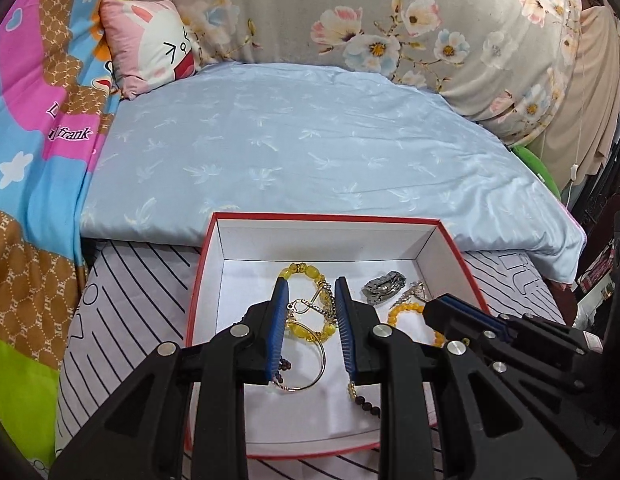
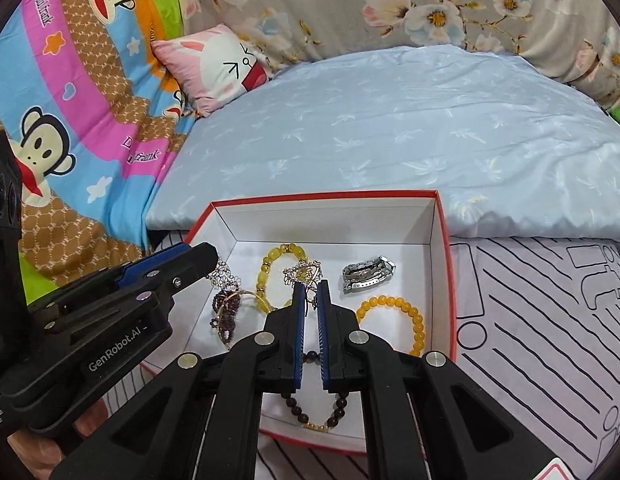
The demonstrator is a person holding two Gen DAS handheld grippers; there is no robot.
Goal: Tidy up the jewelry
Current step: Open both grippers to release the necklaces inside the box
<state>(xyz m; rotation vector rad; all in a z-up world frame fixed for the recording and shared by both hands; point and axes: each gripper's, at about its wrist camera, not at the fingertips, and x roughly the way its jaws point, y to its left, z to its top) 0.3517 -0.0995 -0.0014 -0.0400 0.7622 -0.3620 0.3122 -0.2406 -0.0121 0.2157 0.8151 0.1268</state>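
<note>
While both of my tongs hang over the red-rimmed box (image 2: 444, 240) on the bed, I can see the jewelry lying loose on its white floor. My left tongs (image 1: 312, 290) stand partly apart with nothing pressed between the blue pads; a thin gold bangle (image 1: 316, 364) and a yellow bead bracelet (image 1: 306, 274) show through the gap, lying below them. My right tongs (image 2: 310, 290) are all but closed, only a thin slit left, and I cannot see that they grip anything; a flowery silver chain (image 2: 302, 272) lies just past their tips. In the right wrist view a silver watch (image 2: 368, 274) sits toward the far right of the box, an orange bead bracelet (image 2: 394, 324) just nearer than it, a purple bead cluster (image 2: 226, 308) at the left, and a dark bead bracelet (image 2: 314, 412) near the front wall. The box rests on a striped sheet (image 2: 530, 340), in front of a pale blue quilt (image 2: 390, 128).
</note>
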